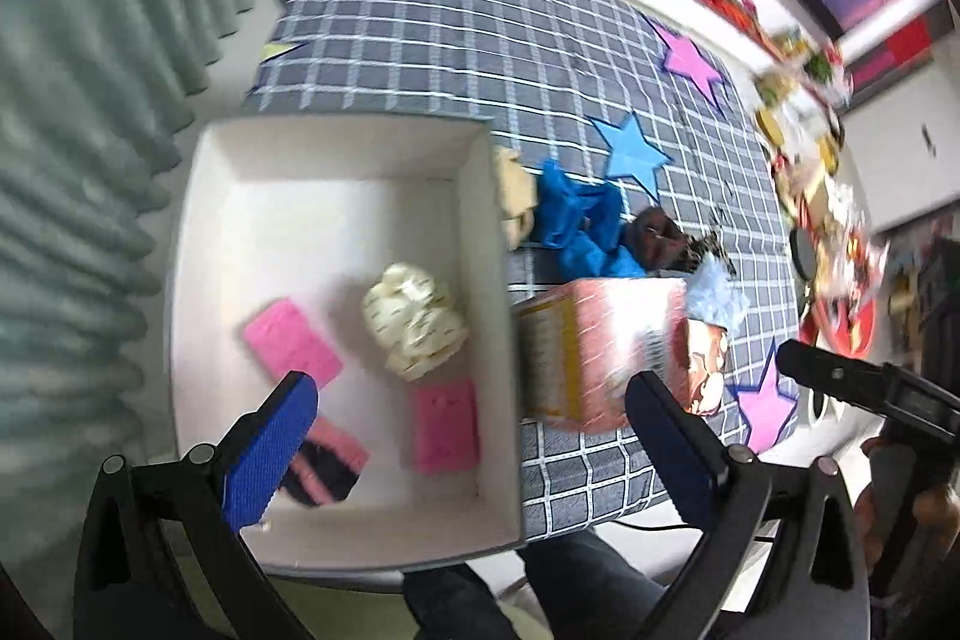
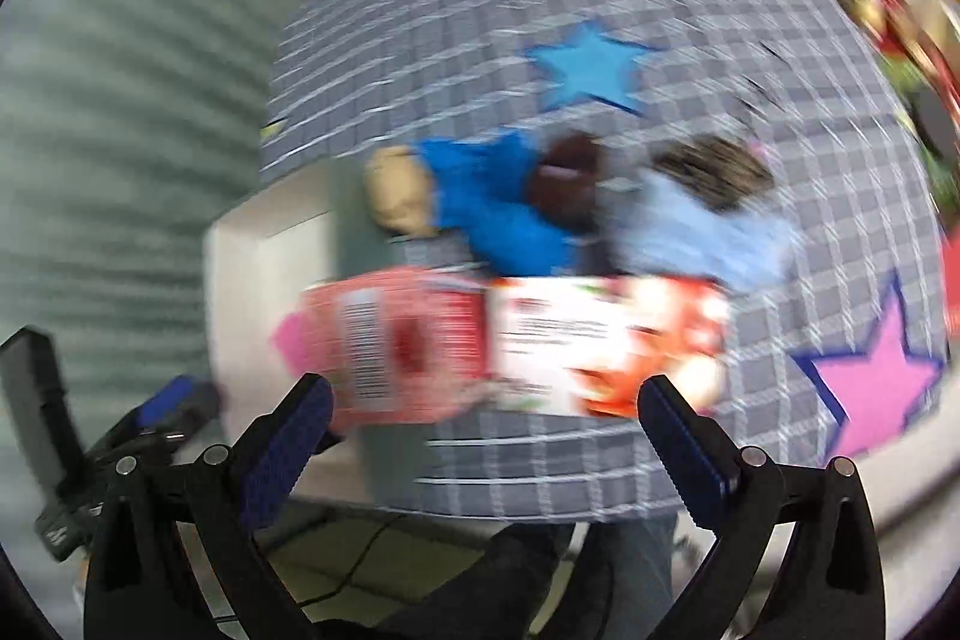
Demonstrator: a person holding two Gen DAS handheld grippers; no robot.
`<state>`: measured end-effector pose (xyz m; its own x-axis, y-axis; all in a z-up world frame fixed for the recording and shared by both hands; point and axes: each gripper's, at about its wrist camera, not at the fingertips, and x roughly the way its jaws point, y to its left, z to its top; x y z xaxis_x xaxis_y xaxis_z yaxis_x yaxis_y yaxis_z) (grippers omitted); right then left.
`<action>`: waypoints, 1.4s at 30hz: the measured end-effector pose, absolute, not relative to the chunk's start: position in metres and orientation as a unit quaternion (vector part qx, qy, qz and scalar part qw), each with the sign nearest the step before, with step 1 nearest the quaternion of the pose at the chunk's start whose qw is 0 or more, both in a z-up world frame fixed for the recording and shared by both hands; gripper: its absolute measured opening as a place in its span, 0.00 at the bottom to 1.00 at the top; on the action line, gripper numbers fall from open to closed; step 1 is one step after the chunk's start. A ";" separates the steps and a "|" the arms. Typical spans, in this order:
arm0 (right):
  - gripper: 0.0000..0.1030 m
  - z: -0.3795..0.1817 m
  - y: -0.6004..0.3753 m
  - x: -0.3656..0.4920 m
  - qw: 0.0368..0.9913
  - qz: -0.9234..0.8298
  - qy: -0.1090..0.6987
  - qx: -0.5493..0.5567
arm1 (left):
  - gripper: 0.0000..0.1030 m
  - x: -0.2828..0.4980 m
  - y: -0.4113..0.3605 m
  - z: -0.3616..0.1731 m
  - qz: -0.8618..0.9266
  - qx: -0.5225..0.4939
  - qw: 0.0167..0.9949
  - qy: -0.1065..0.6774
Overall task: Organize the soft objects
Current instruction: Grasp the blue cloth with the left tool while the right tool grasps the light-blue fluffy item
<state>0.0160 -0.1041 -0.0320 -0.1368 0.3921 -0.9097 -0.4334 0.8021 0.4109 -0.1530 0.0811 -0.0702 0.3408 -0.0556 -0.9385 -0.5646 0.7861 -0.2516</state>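
Note:
A white box (image 1: 336,148) stands on the checked tablecloth. It holds two pink sponges (image 1: 291,343) (image 1: 445,424), a cream crumpled soft thing (image 1: 417,319) and a pink and black item (image 1: 327,466). My left gripper (image 1: 474,448) hovers open over the box's near right wall, holding nothing. To the right of the box lie a red printed carton (image 1: 600,346), a blue cloth (image 1: 576,226), a tan piece (image 1: 516,196), a dark brown lump (image 1: 654,238) and a pale blue soft thing (image 1: 714,292). The right wrist view is blurred. My right gripper (image 2: 486,454) is open and empty above the carton (image 2: 510,340).
The tablecloth (image 1: 480,40) bears pink and blue paper stars (image 1: 630,148). Cluttered colourful items line the table's far right edge. A pleated grey-green curtain (image 1: 72,160) hangs left of the box. The person's dark trousers show below the table's near edge.

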 end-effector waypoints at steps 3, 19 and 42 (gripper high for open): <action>1.00 -0.055 -0.135 0.037 0.654 0.266 0.708 0.009 | 1.00 -0.120 0.070 -0.064 0.148 -0.247 0.772 0.567; 1.00 -0.121 -0.190 0.095 0.616 0.220 0.753 0.070 | 1.00 0.078 0.038 -0.152 0.057 -0.040 0.697 0.714; 0.99 -0.225 -0.114 0.132 0.588 0.243 0.770 -0.046 | 1.00 0.102 0.025 -0.225 -0.024 0.018 0.639 0.769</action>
